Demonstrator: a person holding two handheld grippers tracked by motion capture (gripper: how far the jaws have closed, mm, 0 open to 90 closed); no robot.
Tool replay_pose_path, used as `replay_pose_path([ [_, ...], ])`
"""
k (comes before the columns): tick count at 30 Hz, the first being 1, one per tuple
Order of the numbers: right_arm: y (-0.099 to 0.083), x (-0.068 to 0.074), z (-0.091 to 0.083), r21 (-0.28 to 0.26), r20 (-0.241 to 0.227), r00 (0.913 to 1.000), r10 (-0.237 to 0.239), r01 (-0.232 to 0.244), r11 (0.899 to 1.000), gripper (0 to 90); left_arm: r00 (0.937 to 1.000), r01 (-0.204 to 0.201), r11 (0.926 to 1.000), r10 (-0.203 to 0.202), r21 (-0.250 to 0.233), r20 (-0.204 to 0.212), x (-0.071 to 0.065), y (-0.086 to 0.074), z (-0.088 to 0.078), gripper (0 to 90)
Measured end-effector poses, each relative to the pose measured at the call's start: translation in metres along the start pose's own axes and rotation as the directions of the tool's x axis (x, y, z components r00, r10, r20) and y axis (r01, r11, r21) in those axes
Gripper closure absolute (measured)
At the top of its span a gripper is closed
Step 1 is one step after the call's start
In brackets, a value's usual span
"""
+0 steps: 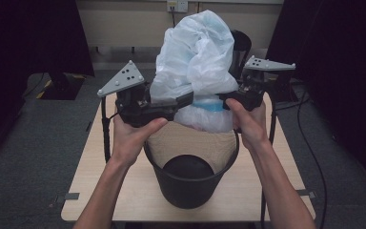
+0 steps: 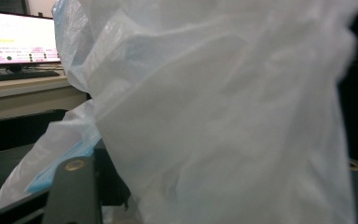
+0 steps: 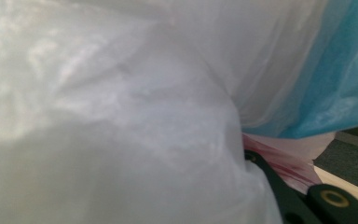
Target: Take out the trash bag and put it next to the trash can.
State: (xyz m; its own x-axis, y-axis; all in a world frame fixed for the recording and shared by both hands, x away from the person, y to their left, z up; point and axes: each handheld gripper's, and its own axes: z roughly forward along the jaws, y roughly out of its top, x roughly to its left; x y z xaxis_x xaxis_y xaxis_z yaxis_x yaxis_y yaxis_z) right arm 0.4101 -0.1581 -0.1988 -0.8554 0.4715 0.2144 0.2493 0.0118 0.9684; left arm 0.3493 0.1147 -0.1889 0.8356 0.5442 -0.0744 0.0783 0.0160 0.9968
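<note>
A white plastic bag point(image 1: 195, 57) with a blue band bulges up above a black bin point(image 1: 190, 186) that stands on the wooden table point(image 1: 100, 181). My left gripper point(image 1: 183, 99) reaches into the bag's left side. In the left gripper view its two jaws stand wide apart at the bottom corners, with the bag point(image 2: 223, 116) hanging loose between them. My right gripper point(image 1: 224, 99) is at the bag's right side, shut on a fold of the plastic. In the right gripper view the bag point(image 3: 121, 116) covers one jaw, and the other black jaw lies against the film at the right gripper point(image 3: 242, 158).
A dark chair point(image 1: 240, 43) stands behind the table. Black curtains hang at both sides and cables trail down to the grey carpet. A lit monitor point(image 2: 18, 37) and keyboard sit on a desk far off in the left gripper view.
</note>
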Motion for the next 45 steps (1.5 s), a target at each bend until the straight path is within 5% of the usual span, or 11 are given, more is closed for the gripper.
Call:
replay_pose_path([
  [19,0.010,-0.040,0.003,-0.018,0.090,0.9954,0.031,-0.030,0.999,88.0,0.9996,0.020,0.9993,-0.019,0.033,-0.018,0.009,-0.012,0.000,27.1],
  [32,0.006,-0.058,-0.002,-0.077,0.139,0.9879,0.069,-0.059,0.995,87.9,0.9998,0.016,0.9972,-0.016,0.072,0.009,0.008,-0.019,0.001,25.8],
  [38,0.006,-0.069,-0.007,-0.074,0.180,0.9806,0.079,-0.066,0.995,87.9,0.9993,0.029,0.9982,-0.030,0.053,0.021,0.010,-0.024,-0.004,25.9],
  [45,-0.004,-0.086,-0.017,-0.062,0.260,0.9614,0.090,-0.077,0.995,87.9,0.9979,0.057,0.9966,-0.056,0.059,-0.032,0.023,-0.034,-0.014,26.6],
])
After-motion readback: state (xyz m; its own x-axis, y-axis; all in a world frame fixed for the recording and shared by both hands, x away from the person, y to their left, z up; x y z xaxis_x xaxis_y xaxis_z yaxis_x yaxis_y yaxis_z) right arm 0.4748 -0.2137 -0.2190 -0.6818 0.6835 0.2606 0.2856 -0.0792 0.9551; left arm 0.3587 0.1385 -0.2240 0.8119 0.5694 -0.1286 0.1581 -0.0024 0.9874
